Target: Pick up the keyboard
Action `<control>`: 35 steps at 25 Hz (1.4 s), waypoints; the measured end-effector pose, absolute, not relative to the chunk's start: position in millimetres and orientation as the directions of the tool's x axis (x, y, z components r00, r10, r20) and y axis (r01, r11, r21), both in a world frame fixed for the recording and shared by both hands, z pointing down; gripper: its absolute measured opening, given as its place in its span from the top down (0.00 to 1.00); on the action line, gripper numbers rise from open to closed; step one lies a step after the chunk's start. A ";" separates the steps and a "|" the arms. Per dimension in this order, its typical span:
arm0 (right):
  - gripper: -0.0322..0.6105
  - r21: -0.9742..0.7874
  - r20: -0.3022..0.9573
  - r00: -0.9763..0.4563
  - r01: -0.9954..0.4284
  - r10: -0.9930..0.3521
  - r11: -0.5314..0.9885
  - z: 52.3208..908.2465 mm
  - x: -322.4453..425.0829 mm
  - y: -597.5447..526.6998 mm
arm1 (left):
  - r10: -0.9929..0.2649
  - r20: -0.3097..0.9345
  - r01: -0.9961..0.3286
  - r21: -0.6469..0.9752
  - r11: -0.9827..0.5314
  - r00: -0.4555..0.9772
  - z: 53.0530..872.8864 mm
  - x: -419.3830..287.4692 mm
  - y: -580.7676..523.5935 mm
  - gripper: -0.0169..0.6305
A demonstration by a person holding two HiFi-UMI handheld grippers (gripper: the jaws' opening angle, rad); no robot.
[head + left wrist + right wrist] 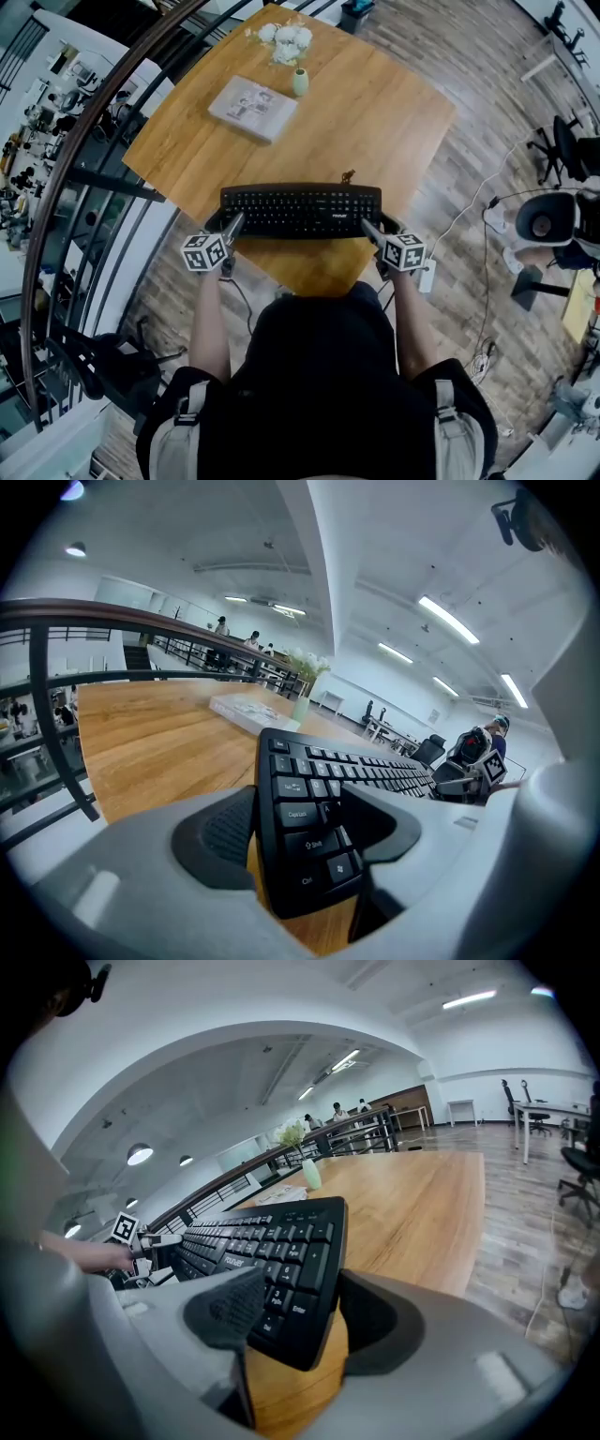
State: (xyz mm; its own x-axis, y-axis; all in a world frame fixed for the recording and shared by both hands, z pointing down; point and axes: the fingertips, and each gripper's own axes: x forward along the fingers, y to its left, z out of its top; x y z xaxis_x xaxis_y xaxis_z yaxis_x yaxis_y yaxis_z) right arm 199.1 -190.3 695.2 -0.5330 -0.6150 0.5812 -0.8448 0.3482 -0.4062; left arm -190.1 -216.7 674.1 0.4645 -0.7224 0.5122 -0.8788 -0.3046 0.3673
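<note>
A black keyboard (pixel 300 210) lies lengthwise near the front edge of the wooden table (pixel 375 112). My left gripper (pixel 232 225) is closed on its left end, and in the left gripper view (pixel 300 834) the dark pads (pixel 225 832) sit against the Ctrl/Shift corner of the keyboard (pixel 314 799). My right gripper (pixel 371 229) grips the right end. In the right gripper view (pixel 298 1321) the number-pad corner of the keyboard (pixel 281 1251) is clamped between the pads (pixel 234 1307). Whether the keyboard is off the wood I cannot tell.
Farther back on the table lie a grey book (pixel 251 108), a small green vase (pixel 300 82) and white flowers (pixel 284 39). A tiny dark object (pixel 348 175) sits just behind the keyboard. A curved railing (pixel 89 150) runs at the left; an office chair (pixel 548 220) stands at the right.
</note>
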 end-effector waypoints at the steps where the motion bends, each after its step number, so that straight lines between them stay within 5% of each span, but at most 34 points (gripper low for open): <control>1: 0.56 -0.406 0.577 -0.533 -0.845 -0.619 0.350 692.8 198.3 -189.2 | -0.727 0.508 -0.880 0.366 -0.303 0.462 671.4 -191.2 -215.8 0.53; 35: 0.56 -0.384 0.525 -0.477 -0.872 -0.705 0.304 646.0 181.5 -122.0 | -0.772 0.365 -0.846 0.342 -0.409 0.521 618.6 -208.4 -172.3 0.54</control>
